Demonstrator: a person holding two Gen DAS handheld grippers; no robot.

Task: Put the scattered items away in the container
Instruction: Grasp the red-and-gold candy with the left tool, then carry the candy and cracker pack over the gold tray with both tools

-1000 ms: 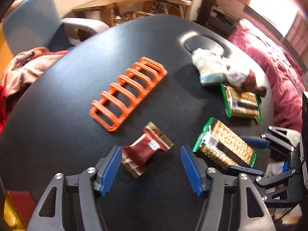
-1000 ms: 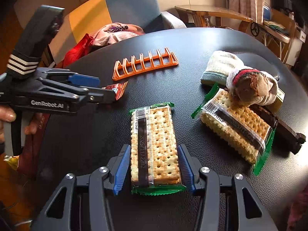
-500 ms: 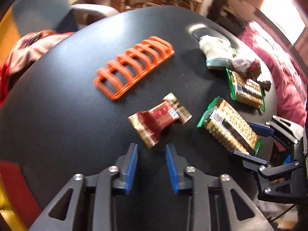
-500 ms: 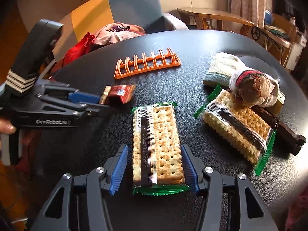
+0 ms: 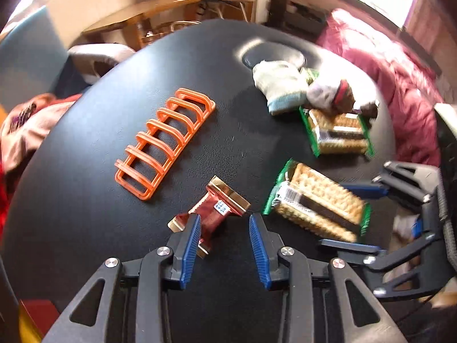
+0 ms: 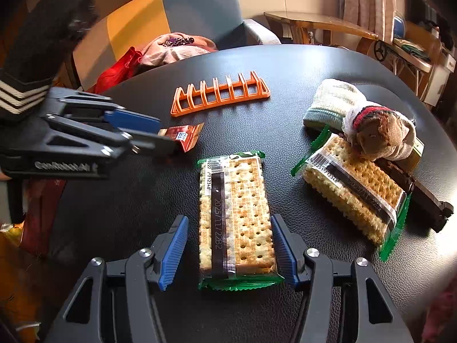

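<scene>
Reopening after snapping nearly shut, the left gripper (image 5: 222,230) straddles the red candy wrapper (image 5: 212,210) ungripped; the right gripper (image 6: 230,247) has widened, loosely flanking the cracker pack (image 6: 235,220).

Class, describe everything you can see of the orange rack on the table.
The orange rack looks like one piece of glossy moulded plastic: a flat rectangular base frame carrying a row of seven upright arched dividers with open slots between them. It stands upright and empty on the black table, towards its far side, beyond the red snack packet. Nothing touches it, and neither pair of tongs is near it.
</scene>
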